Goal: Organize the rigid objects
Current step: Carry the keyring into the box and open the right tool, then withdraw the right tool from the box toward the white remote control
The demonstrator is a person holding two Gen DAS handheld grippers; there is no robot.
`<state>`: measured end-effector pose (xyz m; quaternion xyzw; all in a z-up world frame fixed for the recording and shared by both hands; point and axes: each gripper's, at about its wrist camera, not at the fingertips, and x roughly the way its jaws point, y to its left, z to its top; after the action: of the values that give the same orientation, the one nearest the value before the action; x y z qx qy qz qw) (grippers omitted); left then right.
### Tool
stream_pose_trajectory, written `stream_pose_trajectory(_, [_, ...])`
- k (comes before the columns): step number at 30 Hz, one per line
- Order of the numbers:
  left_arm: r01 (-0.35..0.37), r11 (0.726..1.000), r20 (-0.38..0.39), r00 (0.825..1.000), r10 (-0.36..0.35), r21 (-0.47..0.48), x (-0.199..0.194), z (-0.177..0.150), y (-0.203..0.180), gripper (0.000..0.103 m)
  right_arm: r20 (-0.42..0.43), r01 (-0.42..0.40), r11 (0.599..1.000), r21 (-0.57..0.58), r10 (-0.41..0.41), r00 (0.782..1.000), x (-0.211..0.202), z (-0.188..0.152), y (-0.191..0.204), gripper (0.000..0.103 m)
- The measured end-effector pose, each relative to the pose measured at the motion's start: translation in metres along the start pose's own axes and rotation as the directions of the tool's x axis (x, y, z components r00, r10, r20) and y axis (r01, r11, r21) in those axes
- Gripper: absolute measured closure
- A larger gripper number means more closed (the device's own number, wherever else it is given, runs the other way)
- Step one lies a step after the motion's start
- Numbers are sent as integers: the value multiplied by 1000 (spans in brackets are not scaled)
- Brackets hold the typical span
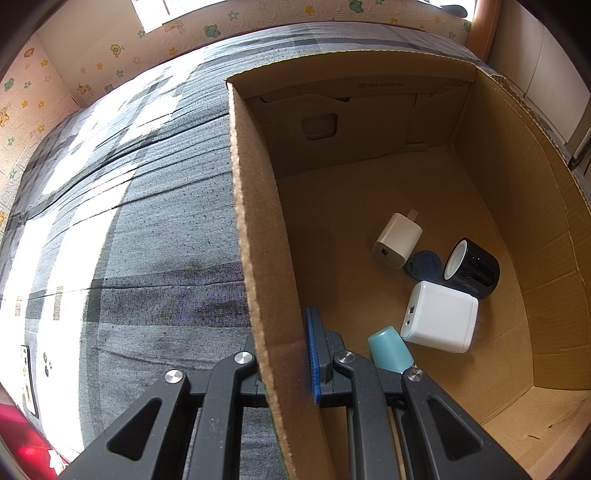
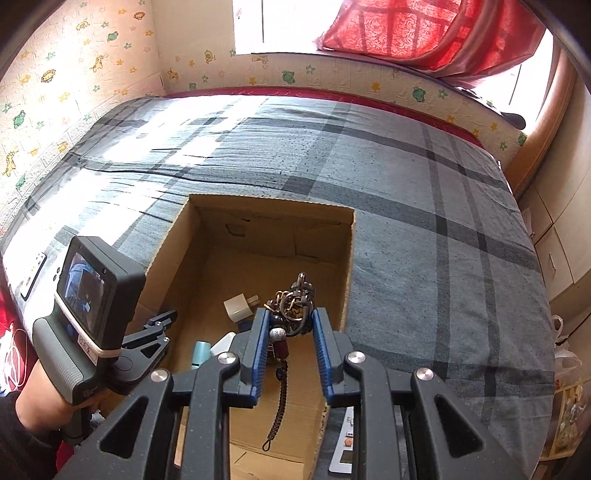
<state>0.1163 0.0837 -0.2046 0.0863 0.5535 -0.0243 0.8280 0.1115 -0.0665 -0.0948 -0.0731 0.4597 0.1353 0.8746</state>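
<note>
A cardboard box (image 1: 258, 229) stands on the bed and also shows in the right wrist view (image 2: 351, 258). In it lie a small cream charger (image 1: 397, 240), a big white charger (image 1: 439, 317), a black cup (image 1: 472, 266), a blue round disc (image 1: 424, 264) and a teal cup (image 1: 389, 349). My left gripper (image 1: 284, 354) straddles the box's left wall, shut on it. My right gripper (image 2: 290, 326) is above the box, its blue pads around a keychain bunch (image 2: 295, 306) with a braided cord (image 2: 282, 387) hanging down.
The bed has a grey plaid sheet (image 2: 424, 221). A remote-like device (image 2: 345, 446) lies by the box's near right corner. A white remote (image 1: 27, 376) lies at the bed's left edge. A red pillow (image 2: 406, 29) lies on the far ledge.
</note>
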Motion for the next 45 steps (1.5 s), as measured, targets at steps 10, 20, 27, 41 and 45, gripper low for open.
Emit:
stream_pose_trajectory(10, [3, 1000, 1, 1000, -3, -2, 1, 0, -1, 89, -50, -15, 1000, -23, 14, 999, 38, 0, 25, 78])
stream_pose_trajectory(20, [3, 1000, 1, 1000, -3, -3, 1, -1, -1, 89, -127, -43, 999, 2, 43, 991, 79, -5, 34, 78])
stream_pose_trajectory(27, [4, 1000, 1, 1000, -4, -5, 1, -1, -1, 89, -185, -55, 998, 29, 60, 981, 103, -12, 32, 78])
stream_pose_trajectory(41, [-1, 1000, 0, 1000, 1, -3, 0, 0, -4, 89, -181, -45, 999, 16, 48, 982, 105, -11, 34, 82])
stream_pose_trajectory(45, [0, 1000, 0, 1000, 0, -5, 0, -1, -5, 89, -170, -51, 998, 23, 54, 984, 101, -12, 31, 82])
